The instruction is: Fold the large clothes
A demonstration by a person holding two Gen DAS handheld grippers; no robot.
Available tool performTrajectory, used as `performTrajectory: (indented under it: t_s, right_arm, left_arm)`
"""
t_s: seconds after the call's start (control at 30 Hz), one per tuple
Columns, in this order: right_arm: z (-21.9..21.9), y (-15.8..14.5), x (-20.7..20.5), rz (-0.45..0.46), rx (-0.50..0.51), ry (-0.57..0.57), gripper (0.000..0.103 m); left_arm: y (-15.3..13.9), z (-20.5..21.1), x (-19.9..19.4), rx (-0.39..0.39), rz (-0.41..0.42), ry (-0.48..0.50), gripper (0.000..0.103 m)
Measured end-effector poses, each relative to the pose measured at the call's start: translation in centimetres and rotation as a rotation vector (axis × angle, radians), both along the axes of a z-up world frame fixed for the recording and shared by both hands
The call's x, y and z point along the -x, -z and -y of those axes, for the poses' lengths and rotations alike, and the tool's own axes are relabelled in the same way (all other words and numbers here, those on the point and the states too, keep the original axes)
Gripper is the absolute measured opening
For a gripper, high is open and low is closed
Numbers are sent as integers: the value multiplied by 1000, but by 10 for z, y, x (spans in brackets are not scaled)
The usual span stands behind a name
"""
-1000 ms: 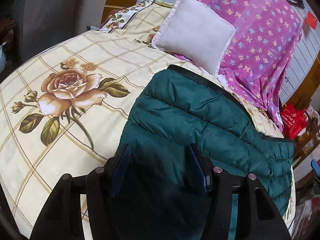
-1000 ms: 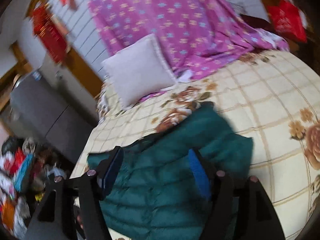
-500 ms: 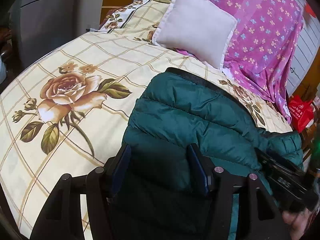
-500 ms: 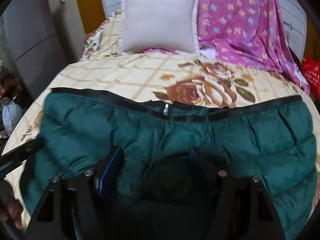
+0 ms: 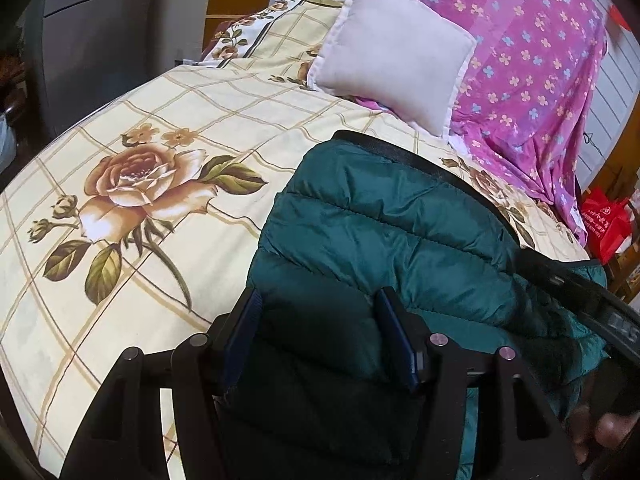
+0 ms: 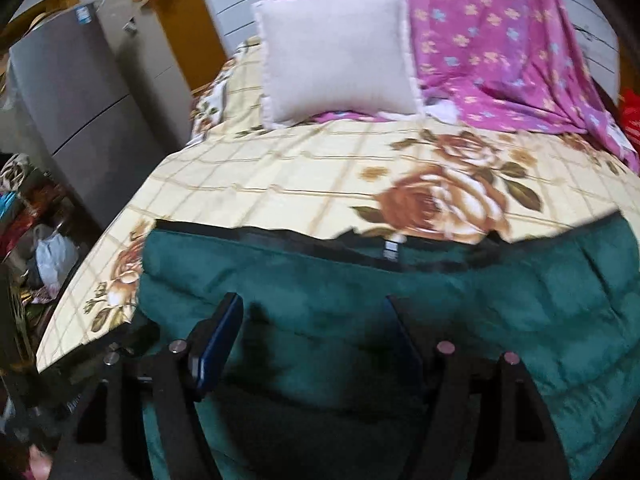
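Jacket point(image 6: 400, 320) spread across near edge of bed point(image 6: 280, 176). Behind it, pillow point(image 6: 336, 52) propped at far end, draped sheet point(image 6: 500, 40) to pillow's right. Fridge point(image 6: 76, 96) left of bed.

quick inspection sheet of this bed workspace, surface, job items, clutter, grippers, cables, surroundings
surface: bed sheet, cream check with rose prints, mostly bare.
job's things: green puffer jacket lying flat on the near part of the bed, black trim along its far edge.
clutter: white pillow leaning on a pink floral cloth at the far end.
grippers: left gripper and right gripper both open over the jacket, nothing pinched.
cables: nothing seen.
surroundings: grey fridge left of the bed, red bag on the right, mixed items on the floor.
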State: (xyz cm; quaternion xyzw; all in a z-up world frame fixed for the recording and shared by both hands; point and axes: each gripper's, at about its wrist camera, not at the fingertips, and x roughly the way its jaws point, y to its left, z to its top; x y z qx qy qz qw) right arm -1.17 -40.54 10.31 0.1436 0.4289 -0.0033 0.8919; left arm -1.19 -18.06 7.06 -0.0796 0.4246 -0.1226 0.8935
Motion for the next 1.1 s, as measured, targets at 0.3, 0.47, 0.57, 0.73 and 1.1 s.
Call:
performTrajectory:
  t_s: [0.3,0.47,0.57,0.73,1.1]
  right_arm:
    - [-5,48,-47,-99,23,4,74]
    - [-4,47,-40,-77,12,18,75]
    - [3,25,-20,-35,7,8,75]
    - [44,-10,33,9,157,68,75]
    - [185,23,76,-109,112,371,75]
  left_arm:
    - [3,2,-4,-13,8,9,42]
    - [4,5,-4,-30,1,7,42]
    - [4,4,-4,-27,-6,5,42]
    - [4,4,-4,-26,-7,4,42]
    - [6,7,-2,-54,17,9,44]
